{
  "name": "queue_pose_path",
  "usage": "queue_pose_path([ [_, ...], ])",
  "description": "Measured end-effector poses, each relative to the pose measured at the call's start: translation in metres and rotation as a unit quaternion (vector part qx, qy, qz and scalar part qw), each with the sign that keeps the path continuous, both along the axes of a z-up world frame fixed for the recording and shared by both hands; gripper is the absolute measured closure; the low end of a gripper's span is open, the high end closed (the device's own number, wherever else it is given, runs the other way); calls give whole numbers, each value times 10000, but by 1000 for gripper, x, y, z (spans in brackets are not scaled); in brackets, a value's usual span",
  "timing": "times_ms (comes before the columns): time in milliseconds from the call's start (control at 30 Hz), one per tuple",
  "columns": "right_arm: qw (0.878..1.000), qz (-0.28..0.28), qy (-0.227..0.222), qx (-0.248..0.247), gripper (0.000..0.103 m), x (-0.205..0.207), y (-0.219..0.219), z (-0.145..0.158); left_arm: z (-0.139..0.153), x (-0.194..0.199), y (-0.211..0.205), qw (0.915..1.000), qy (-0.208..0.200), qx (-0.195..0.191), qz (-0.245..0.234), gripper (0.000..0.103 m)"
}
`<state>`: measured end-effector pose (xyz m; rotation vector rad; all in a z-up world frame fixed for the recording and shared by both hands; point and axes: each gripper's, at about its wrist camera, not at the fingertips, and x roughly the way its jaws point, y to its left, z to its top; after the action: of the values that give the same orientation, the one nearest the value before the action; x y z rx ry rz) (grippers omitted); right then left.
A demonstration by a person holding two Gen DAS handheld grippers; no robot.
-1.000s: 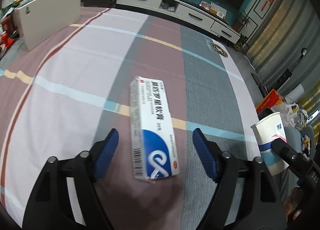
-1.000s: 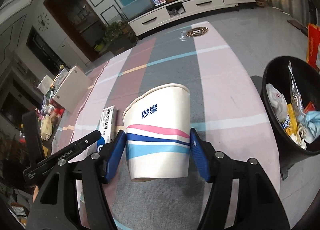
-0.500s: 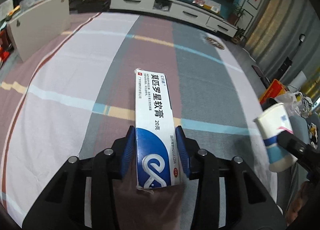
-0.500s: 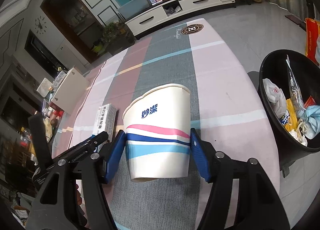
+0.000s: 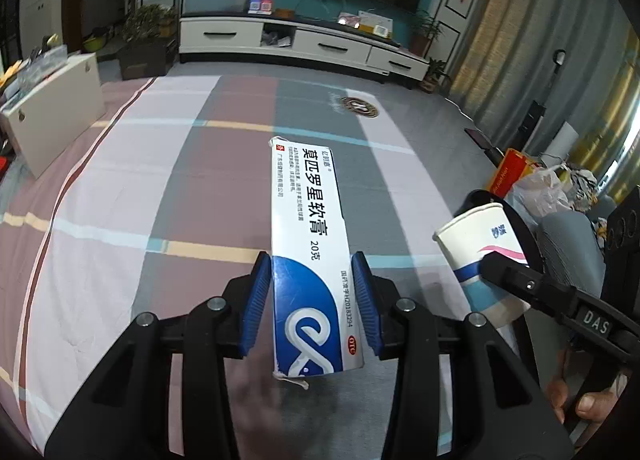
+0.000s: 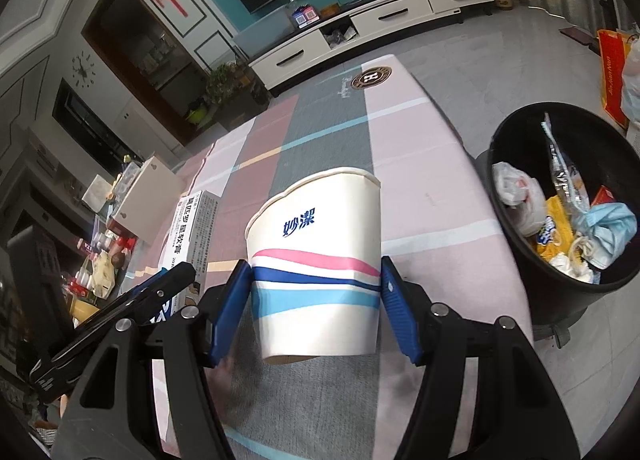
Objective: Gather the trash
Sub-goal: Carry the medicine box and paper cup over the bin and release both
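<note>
In the left wrist view, the left tool (image 5: pixel 312 300) is seen clenched on a white and blue ointment box (image 5: pixel 310 244). The blue pads (image 5: pixel 258 300) are pressed against the box's two long sides near its blue end, and the rest of the box is carried out ahead of the tool, lifted clear of the striped tablecloth (image 5: pixel 120 220) on the table. A torn flap is visible at the box's near end. At the right edge, a paper cup (image 5: pixel 480 256) is seen tilted and gripped by the right tool (image 5: pixel 508 276), with part of a person's hand (image 5: pixel 576 404) below it. Bags and clutter are visible on the floor beyond.

In the right wrist view, the right tool (image 6: pixel 316 308) is seen grasping the paper cup (image 6: pixel 316 260) between its blue pads (image 6: pixel 396 320), which are set against the cup's lower half on both sides; the cup is held upright with its rim away from the camera, above the tablecloth (image 6: pixel 420 188). To the left, the ointment box (image 6: pixel 192 228) is seen held in the left tool (image 6: pixel 160 292). To the right of the table, a black trash bin (image 6: pixel 560 288) is seen on the floor, partly filled with wrappers, a face mask and other waste.
</note>
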<state>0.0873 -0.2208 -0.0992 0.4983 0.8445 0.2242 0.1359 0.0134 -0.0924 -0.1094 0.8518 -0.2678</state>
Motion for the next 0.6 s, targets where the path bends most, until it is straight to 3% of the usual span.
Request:
queue_pose_path([
  [600, 9966, -722, -332, 210, 39, -32, -69, 10, 30, -11, -79, 9961, -321, 261, -781, 60],
])
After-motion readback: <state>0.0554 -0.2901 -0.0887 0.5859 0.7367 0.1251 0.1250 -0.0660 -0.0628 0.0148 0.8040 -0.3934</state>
